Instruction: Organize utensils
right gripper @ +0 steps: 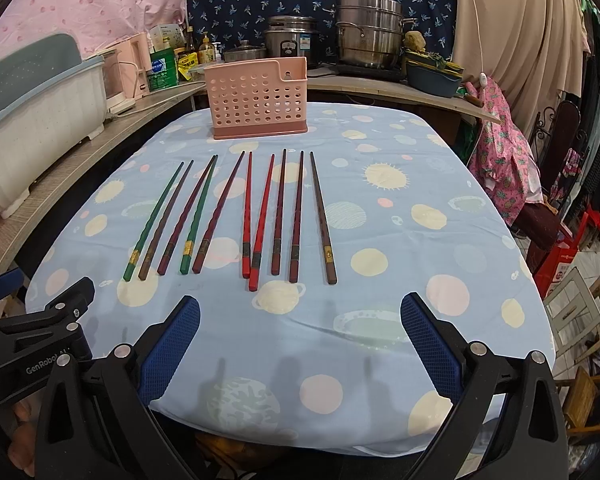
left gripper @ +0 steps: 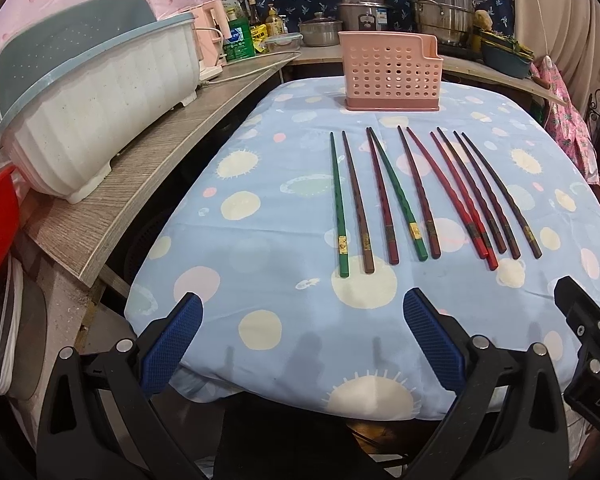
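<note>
Both views were evenly and fairly brightly lit, apparently from overhead and behind. Soft finger-shaped shadows fell on the near edge of the tablecloth (left gripper: 260, 216). Focus was sharp at centre; fisheye distortion bent the shelf (left gripper: 148, 168) and the table's edges, and dark vignetting filled the corners.

Ahead of the tongs, a navy patterned cloth (right gripper: 320, 4) covers the back wall, with steel pots (right gripper: 370, 30) before it. Left, a grey wooden shelf (left gripper: 148, 168) carries a white dish rack (left gripper: 96, 116). Right hangs a beige curtain (right gripper: 512, 40).
</note>
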A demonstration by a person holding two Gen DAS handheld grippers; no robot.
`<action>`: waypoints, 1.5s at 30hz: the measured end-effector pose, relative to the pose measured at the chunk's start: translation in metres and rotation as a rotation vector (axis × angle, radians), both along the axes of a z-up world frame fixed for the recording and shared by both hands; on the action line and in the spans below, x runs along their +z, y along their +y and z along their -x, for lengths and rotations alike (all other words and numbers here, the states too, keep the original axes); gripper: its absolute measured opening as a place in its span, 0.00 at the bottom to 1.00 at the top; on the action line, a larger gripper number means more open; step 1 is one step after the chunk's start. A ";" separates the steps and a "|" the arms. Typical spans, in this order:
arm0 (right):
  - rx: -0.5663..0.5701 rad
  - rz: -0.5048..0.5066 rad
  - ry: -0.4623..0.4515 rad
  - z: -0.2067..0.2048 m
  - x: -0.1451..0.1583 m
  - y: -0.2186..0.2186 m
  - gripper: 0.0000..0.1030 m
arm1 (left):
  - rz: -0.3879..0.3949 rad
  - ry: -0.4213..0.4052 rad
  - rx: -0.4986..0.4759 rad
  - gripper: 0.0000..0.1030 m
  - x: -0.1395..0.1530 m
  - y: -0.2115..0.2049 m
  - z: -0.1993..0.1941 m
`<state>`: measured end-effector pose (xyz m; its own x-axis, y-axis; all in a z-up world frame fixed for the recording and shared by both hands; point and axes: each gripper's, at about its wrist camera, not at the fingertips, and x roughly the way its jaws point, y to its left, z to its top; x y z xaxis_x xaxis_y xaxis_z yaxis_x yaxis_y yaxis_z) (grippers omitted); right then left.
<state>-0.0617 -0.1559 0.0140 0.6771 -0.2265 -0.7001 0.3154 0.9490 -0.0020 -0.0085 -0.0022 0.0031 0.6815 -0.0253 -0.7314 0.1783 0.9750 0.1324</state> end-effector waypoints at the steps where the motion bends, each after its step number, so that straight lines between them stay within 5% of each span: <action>1: 0.000 0.000 0.000 0.000 -0.001 0.000 0.94 | 0.000 0.000 0.000 0.93 0.000 0.000 0.000; 45: -0.005 -0.003 0.000 0.000 -0.002 -0.001 0.94 | 0.013 0.015 0.000 0.93 -0.003 0.001 0.000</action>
<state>-0.0615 -0.1571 0.0124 0.6757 -0.2277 -0.7011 0.3201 0.9474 0.0008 -0.0088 -0.0008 0.0004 0.6705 -0.0347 -0.7411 0.1801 0.9766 0.1172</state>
